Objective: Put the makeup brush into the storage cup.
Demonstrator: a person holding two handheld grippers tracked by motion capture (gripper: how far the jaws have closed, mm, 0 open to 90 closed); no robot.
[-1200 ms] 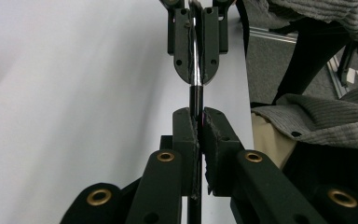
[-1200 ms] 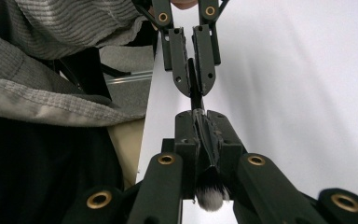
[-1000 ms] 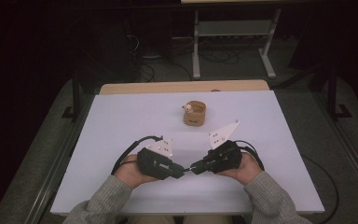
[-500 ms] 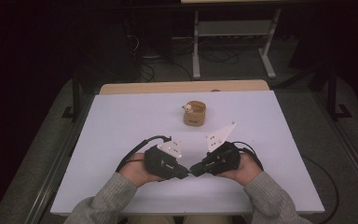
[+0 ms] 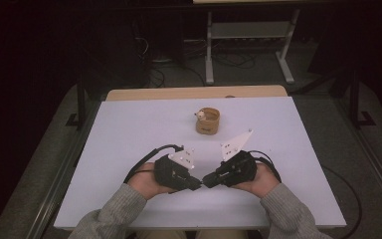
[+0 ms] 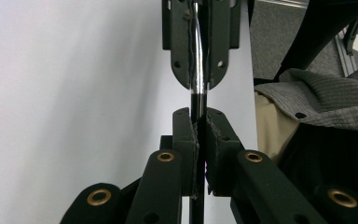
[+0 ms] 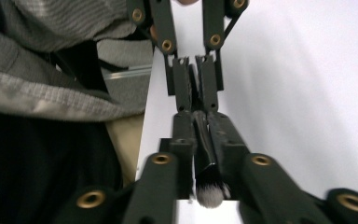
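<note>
The white desk (image 5: 129, 134) takes most of the high view, and a wooden strip runs along its far edge. The two hands of the person come in at 6 o'clock, in grey sleeves (image 5: 112, 214).

The left gripper (image 5: 195, 184) and the right gripper (image 5: 206, 180) lie low over the near part of the desk, tip to tip, and between them they hold one makeup brush (image 7: 204, 154). In the left gripper view the fingers (image 6: 186, 135) are clenched on the dark handle of the brush, and the shiny metal part (image 6: 196, 60) goes up toward 12 o'clock into the fingers of the other gripper. The jaws of the left gripper have just been closing on it. In the right gripper view the brush lies between the fingers (image 7: 184, 126), and its white bristles (image 7: 209, 193) point toward 6 o'clock. The jaws of the right gripper have just been opening a little, but the pads look as if they press the brush.

A small tan cup (image 5: 208, 121) stands toward 12 o'clock from the grippers, well apart from them, with a small white thing (image 5: 200, 115) at its rim.
</note>
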